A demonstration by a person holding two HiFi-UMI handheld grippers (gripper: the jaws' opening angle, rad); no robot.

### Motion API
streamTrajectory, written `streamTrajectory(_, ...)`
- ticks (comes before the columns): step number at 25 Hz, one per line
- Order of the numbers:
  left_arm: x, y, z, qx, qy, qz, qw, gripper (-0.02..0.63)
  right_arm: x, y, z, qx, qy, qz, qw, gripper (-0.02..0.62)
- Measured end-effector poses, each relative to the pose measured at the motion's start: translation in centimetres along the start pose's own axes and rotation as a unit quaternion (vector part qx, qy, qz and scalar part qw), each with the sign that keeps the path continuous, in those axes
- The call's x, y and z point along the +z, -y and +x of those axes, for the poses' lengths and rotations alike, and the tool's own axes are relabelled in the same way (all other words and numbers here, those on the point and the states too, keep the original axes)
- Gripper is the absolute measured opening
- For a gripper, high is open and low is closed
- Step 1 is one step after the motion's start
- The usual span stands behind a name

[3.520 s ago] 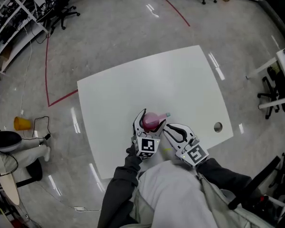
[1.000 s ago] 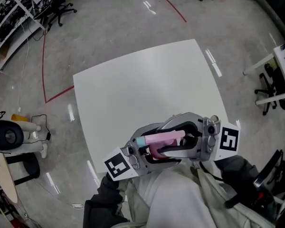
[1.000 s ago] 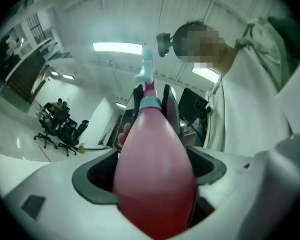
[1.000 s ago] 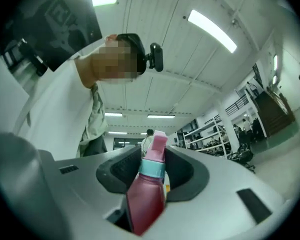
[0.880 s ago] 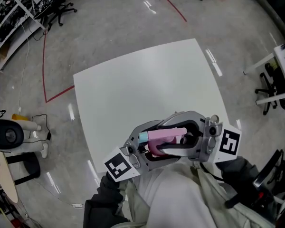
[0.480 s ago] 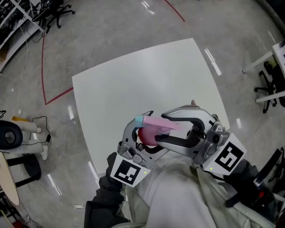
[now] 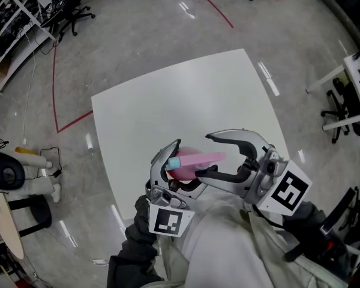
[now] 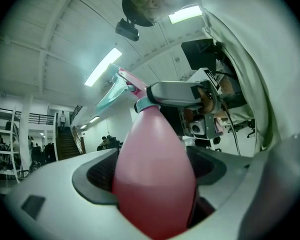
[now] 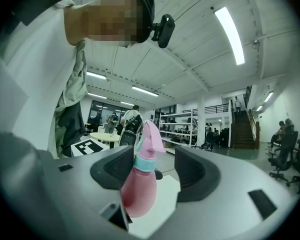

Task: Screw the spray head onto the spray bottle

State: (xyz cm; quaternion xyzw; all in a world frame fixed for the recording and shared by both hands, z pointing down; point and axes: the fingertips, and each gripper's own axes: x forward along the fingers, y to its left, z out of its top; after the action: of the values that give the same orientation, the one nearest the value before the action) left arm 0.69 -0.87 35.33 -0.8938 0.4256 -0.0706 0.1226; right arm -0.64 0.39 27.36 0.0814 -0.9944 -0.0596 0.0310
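Spray bottle (image 7: 181,170) between both sets of jaws, over the surface (image 7: 168,101)
The bottle's body sits between the left gripper (image 7: 179,167) jaws; the spray head (image 7: 199,158) on its neck stands between the right gripper (image 7: 207,156) jaws, which have just been opening.

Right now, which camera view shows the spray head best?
The right gripper view: the spray head stands whole above its teal collar, between the right gripper's jaws, which have just opened. The left gripper view shows mostly the pink bottle, its head partly behind a jaw. The head view shows it from above only.
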Motion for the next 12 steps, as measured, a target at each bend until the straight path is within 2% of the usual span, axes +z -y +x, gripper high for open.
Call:
streamTrajectory(5, 0.2, -0.7, -0.1, 0.027, 0.001, 0.015, 0.9995, 0.436, -0.3, -0.4, 0.6, 0.003, 0.0, 0.012, 1.0, 0.233)
streamTrajectory(7, 0.4, -0.7, -0.1, 0.041, 0.015, 0.024, 0.9987, 0.436, -0.3, -0.6, 0.9, 0.005, -0.001, 0.007, 1.0, 0.225)
streamTrajectory(8, 0.4, -0.8, -0.1, 0.048, 0.021, 0.025, 0.9983, 0.436, -0.4, -0.8, 1.0, 0.008, -0.003, 0.006, 1.0, 0.197)
streamTrajectory(9, 0.4, -0.9, -0.1, 0.053, 0.023, 0.025, 0.998, 0.436, -0.5, -0.9, 1.0, 0.011, -0.004, 0.005, 1.0, 0.142)
streamTrajectory(12, 0.2, -0.8, -0.1, 0.047, 0.019, 0.028, 0.9983, 0.436, -0.7, -1.3, 0.8, 0.017, -0.01, 0.004, 1.0, 0.13)
